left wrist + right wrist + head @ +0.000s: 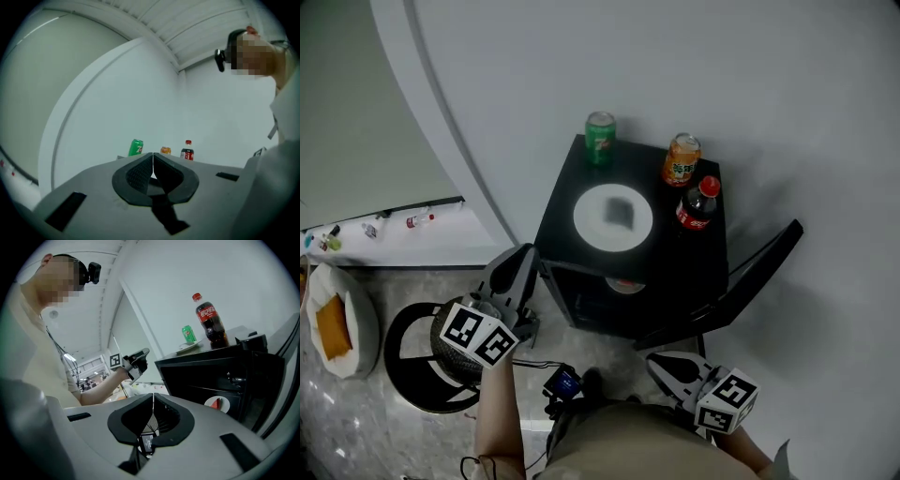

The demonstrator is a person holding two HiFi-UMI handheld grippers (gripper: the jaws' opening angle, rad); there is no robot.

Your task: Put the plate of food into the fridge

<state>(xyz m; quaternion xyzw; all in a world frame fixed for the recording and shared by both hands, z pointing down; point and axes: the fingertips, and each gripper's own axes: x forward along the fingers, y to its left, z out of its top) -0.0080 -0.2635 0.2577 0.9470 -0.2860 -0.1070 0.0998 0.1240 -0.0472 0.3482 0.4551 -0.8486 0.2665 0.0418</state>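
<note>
Since both tools are empty, what matters is where the plates lie from them. The left gripper (525, 253) has its jaws pressed together on nothing, and so has the right gripper (654, 359).

A white plate (586, 217) bearing a dark piece, too blurred to name, sits on top of the small black fridge (694, 272). From the left gripper it lies at about 1 o'clock, close by, and from the right gripper at about 11 o'clock, farther off. The left is therefore the nearer one. Being round, the plate offers no long axis, and any rim edge would serve.

A second plate (224, 405) with a red wedge on it already rests on a shelf inside the fridge. Which of the two is the plate the task means, I cannot tell.

The fridge door (750, 277) stands open, swung out toward 4 o'clock of the cabinet, so the opening faces the person.

Behind the top plate stand a green can (600, 137) at 12 o'clock, an orange can (681, 159) at 2 and a cola bottle (699, 204) at 3. The fridge stands against a pale wall (675, 56) on a marbled grey floor (356, 422).
</note>
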